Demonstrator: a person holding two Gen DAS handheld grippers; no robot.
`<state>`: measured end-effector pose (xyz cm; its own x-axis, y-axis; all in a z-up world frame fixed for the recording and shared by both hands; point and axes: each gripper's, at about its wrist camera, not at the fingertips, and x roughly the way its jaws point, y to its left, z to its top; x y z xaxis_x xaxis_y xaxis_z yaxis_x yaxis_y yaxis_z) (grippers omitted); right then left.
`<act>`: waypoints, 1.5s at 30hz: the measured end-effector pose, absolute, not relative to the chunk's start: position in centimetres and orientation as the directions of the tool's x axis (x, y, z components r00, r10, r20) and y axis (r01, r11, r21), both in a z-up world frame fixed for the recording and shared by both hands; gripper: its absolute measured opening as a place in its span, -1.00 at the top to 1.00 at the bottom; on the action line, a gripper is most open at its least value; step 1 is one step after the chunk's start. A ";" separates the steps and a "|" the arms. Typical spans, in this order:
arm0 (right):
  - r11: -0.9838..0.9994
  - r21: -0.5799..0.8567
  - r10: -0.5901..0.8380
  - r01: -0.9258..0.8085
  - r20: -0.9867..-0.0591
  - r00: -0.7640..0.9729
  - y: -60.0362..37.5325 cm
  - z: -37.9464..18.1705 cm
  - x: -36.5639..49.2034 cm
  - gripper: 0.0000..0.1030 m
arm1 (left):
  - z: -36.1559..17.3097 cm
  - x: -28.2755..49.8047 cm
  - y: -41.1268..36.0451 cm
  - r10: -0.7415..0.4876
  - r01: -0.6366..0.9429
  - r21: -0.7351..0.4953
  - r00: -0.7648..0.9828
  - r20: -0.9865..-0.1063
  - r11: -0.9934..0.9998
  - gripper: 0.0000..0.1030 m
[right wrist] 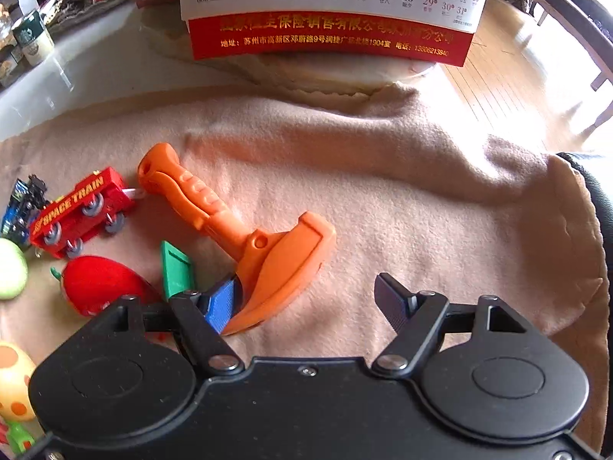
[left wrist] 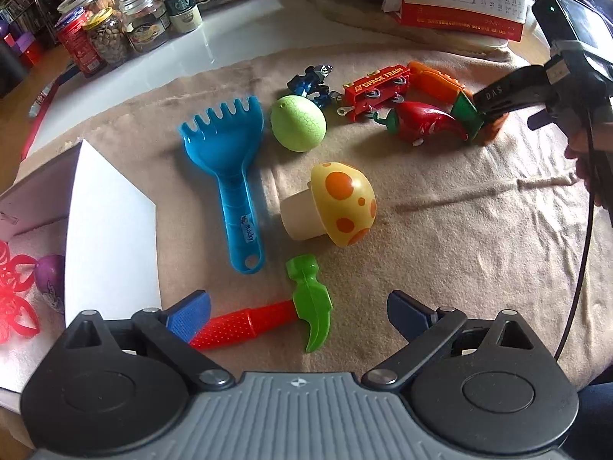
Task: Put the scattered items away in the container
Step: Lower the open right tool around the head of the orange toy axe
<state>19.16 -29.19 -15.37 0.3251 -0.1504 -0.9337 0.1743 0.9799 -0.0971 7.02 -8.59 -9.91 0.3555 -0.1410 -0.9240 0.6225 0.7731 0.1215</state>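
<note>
Two grippers, both with jaws apart, holding nothing: your left gripper (left wrist: 299, 316) hovers over the toy hammer (left wrist: 268, 320); your right gripper (right wrist: 302, 303) straddles the orange axe (right wrist: 245, 237). Next, close on its blade, then carry it to the white box (left wrist: 111, 226), well off left.

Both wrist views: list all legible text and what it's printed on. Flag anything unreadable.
"SPACE TRAIN": side of the red toy train.
"Rocky": small sticker on the blue rake handle; the mark before it is unclear.
"19 20 21 22 23 24", "26 27 28 29 30 31": desk calendar grid.
"1904": in the yellow Chinese address line on the calendar's red base; the rest is too blurred to read reliably.
Jar and can labels: too small to read.
</note>
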 end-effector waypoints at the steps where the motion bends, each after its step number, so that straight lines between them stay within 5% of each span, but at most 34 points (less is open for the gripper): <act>1: 0.980 -0.103 -0.154 0.170 -0.937 0.315 -29.5 -15.3 18.8 -0.41 | -9.8 7.0 -8.6 -0.141 0.621 0.122 0.358 -0.923 0.774 -0.92; 12: 0.988 -0.113 -0.129 0.108 -0.979 0.155 -35.2 -15.4 12.3 -0.49 | -9.8 6.6 -9.8 -0.154 0.642 0.119 0.352 -0.923 0.758 -0.92; 16: 0.982 -0.180 -0.188 0.054 -0.945 0.267 -34.9 -13.0 11.0 -0.49 | -9.8 6.8 -10.2 -0.153 0.637 0.118 0.355 -0.922 0.762 -0.92; 20: 0.992 -0.121 -0.095 -0.039 -0.914 0.395 -33.0 -10.6 11.8 -0.49 | -10.0 7.5 -10.3 -0.147 0.620 0.107 0.346 -0.927 0.777 -0.92; 31: 0.889 -0.283 -0.123 -0.361 -0.905 0.407 -28.1 -13.5 12.4 -0.47 | -10.7 8.2 -9.8 -0.122 0.605 0.117 0.340 -0.933 0.788 -0.92; 39: 0.941 -0.272 -0.209 -0.203 -0.936 0.285 -30.6 -14.4 13.0 -0.53 | -10.7 8.3 -9.3 -0.118 0.605 0.119 0.336 -0.934 0.787 -0.92; 45: 0.999 0.031 0.029 0.013 -0.989 0.143 -34.4 -13.9 11.4 -0.47 | -10.7 8.3 -9.2 -0.116 0.604 0.121 0.339 -0.934 0.787 -0.92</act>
<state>11.45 -34.39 -13.85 0.1429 0.0289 -0.9893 0.0126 0.9994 0.0310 8.29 -9.16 -10.69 0.3388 -0.1163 -0.9337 0.6044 0.7874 0.1213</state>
